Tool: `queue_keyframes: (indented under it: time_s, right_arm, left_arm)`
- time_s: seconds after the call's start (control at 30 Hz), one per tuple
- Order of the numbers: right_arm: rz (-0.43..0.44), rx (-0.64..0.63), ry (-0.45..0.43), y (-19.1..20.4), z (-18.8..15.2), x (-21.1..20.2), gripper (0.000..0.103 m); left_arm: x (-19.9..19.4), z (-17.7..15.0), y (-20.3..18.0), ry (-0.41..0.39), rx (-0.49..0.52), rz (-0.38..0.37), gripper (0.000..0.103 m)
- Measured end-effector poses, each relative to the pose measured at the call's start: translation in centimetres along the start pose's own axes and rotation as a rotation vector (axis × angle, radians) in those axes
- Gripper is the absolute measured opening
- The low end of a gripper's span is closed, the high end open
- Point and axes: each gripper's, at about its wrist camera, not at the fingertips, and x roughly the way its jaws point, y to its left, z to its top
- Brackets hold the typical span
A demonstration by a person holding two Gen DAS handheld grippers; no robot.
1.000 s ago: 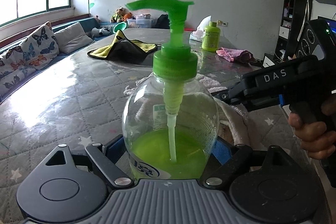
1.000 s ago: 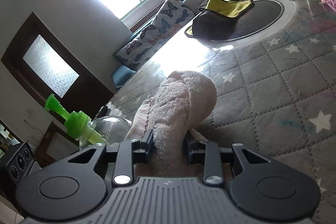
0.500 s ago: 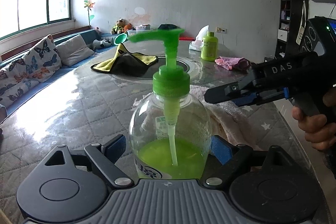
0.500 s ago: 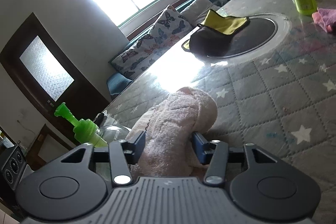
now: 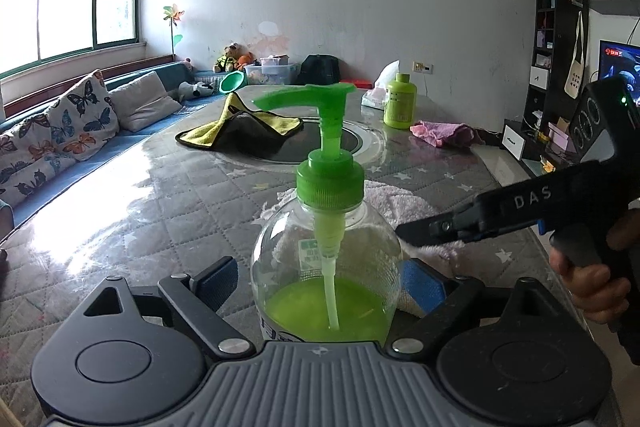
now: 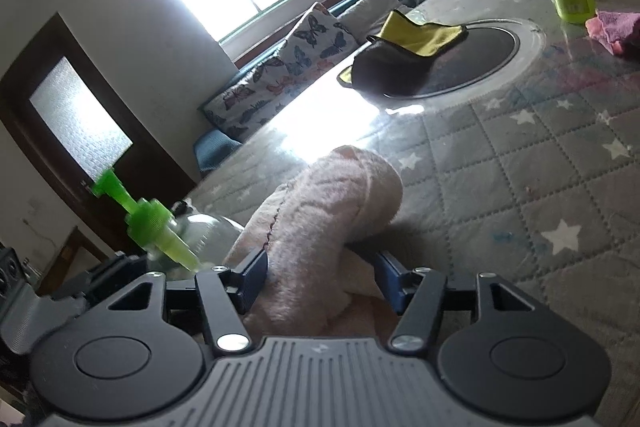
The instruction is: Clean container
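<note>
A clear pump bottle (image 5: 326, 267) with green liquid and a green pump head stands upright on the table between my left gripper's (image 5: 320, 279) fingers, which stand apart from its sides. The left gripper is open. The bottle also shows in the right wrist view (image 6: 192, 231), at the left. A pale pink towel (image 6: 320, 219) lies on the table between my right gripper's (image 6: 320, 279) fingers, which are spread wide around it. The towel also shows in the left wrist view (image 5: 400, 207) behind the bottle, with the right gripper (image 5: 416, 231) over it.
The quilted star-print table (image 5: 160, 211) has a round dark inset (image 5: 340, 143) in the middle. A yellow and black cloth (image 5: 240, 129), a green bottle (image 5: 399, 105) and a pink rag (image 5: 444, 133) lie farther back. A sofa with cushions (image 5: 72, 123) runs along the left.
Both grippers have opened: the left let go of the bottle and drew back, the right loosened from the towel. The bottle now stands on the table.
</note>
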Motion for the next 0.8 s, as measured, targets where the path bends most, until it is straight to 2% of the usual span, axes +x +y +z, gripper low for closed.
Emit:
queue_keyframes:
  time_s: [0.37,0.8]
  right_arm:
    - [-0.023,-0.015,0.02,-0.1,-0.5,0.7,0.061]
    - [-0.129,-0.168,0.052,1.5,-1.4,1.6,0.064]
  left_arm:
    - [0.0,-0.2,0.1,0.0,-0.008,-0.001,0.094]
    - [0.5,0.2,0.6,0.014,-0.044,-0.004,0.099]
